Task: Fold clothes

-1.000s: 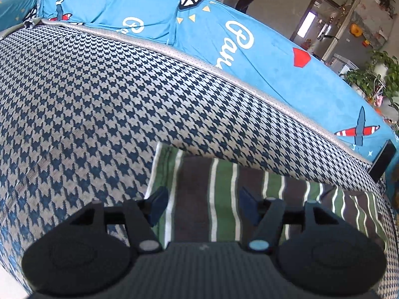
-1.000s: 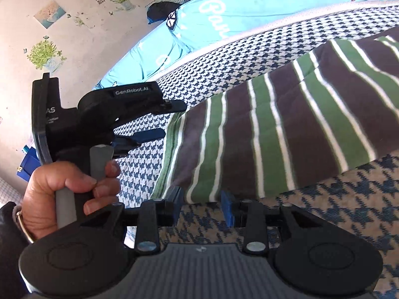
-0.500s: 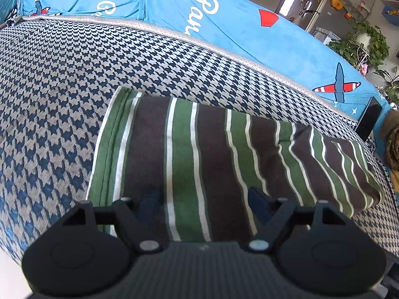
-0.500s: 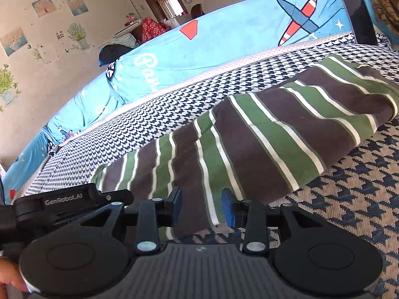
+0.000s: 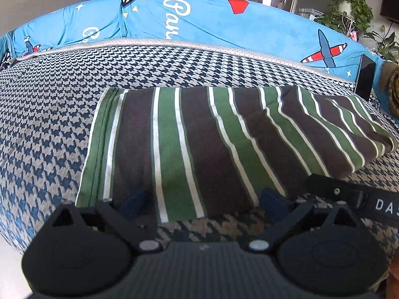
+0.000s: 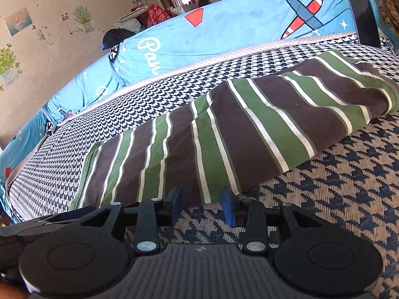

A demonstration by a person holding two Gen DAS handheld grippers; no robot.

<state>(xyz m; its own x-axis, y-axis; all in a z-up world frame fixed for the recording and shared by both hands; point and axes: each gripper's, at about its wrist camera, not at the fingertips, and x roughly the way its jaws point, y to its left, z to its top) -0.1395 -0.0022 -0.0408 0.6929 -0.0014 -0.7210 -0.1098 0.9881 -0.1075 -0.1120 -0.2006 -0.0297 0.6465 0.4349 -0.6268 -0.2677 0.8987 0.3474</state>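
Houndstooth sofa seat (image 5: 49, 124) carries your striped shirt (image 5: 199, 144) folded into a long band; left claw (image 5: 203, 203) gapes wide, right claw (image 6: 201, 205) narrowly apart, both empty, so grabbing one layer could undo it.

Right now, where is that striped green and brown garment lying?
The striped garment lies folded on the houndstooth cover, just ahead of both open tongs, with the blue backrest behind it.
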